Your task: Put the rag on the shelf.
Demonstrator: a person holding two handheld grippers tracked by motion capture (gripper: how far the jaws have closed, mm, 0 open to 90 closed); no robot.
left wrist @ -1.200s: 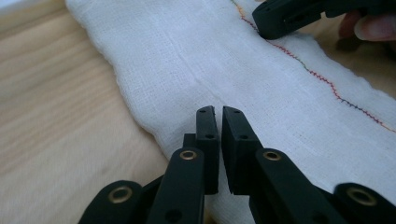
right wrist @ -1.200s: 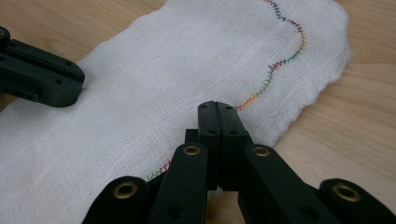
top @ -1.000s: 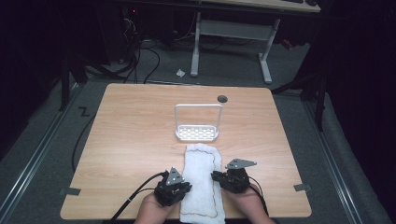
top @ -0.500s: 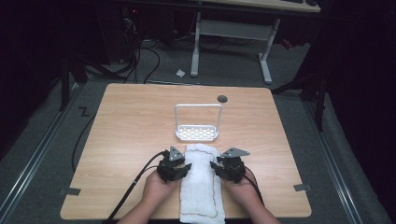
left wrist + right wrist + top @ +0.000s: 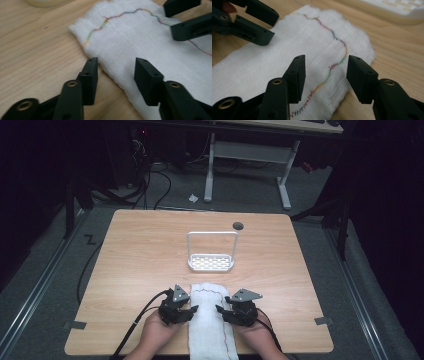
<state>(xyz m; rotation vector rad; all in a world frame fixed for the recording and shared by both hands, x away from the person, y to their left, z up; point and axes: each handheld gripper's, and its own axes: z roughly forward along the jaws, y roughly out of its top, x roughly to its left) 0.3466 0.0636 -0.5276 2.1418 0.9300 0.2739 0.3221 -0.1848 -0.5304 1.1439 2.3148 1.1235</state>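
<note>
White cloth (image 5: pixel 209 320), folded into a long strip with a wavy line of coloured stitching (image 5: pixel 329 72), lay on the wooden table (image 5: pixel 135 255) at the middle of its near edge. The left gripper (image 5: pixel 186 311) sat at the strip's left side and the right gripper (image 5: pixel 223 312) at its right. Both had just been opening their jaws, which stood wide over the cloth's edges, gripping nothing. Beyond the strip's far end stood a white rack (image 5: pixel 211 262).

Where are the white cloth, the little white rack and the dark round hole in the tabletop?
white cloth (image 5: pixel 209 320), high view, middle of the fabric
white rack (image 5: pixel 211 263), high view, its perforated base
round hole (image 5: pixel 238 225), high view, its centre
</note>
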